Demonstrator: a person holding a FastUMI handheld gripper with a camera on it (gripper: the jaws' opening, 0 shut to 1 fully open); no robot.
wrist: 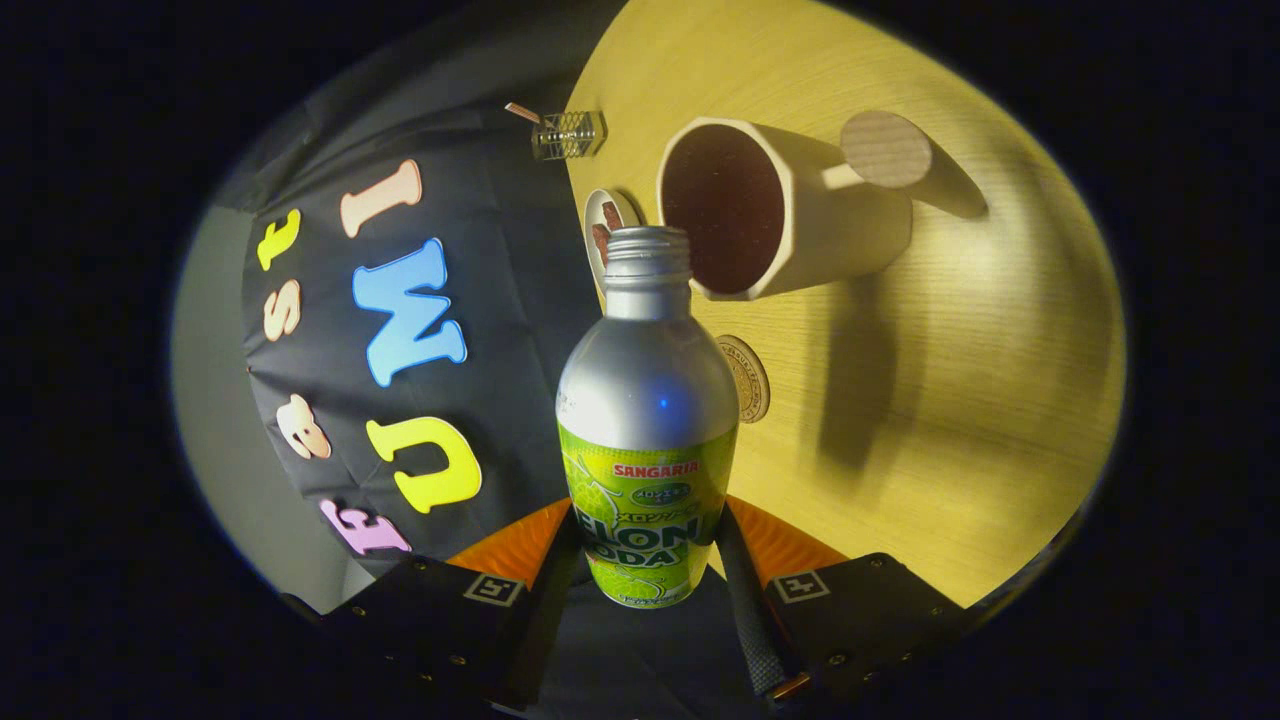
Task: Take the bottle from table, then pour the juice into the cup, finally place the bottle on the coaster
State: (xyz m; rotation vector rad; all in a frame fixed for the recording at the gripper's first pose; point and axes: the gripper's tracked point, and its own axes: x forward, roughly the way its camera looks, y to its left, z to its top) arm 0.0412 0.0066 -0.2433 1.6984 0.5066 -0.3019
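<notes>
While I am gripping the bottle [648, 440] with my fingers [648, 575] pressing its labelled body from both sides, I am holding it tipped, its long axis running from my fingers toward the cup [790, 215]. Its open, capless neck is sitting just beside the cup's rim, a little short of the dark mouth. Beyond the bottle's shoulder, the round coaster [748, 378] is lying flat on the tabletop [980, 400], near the cup.
</notes>
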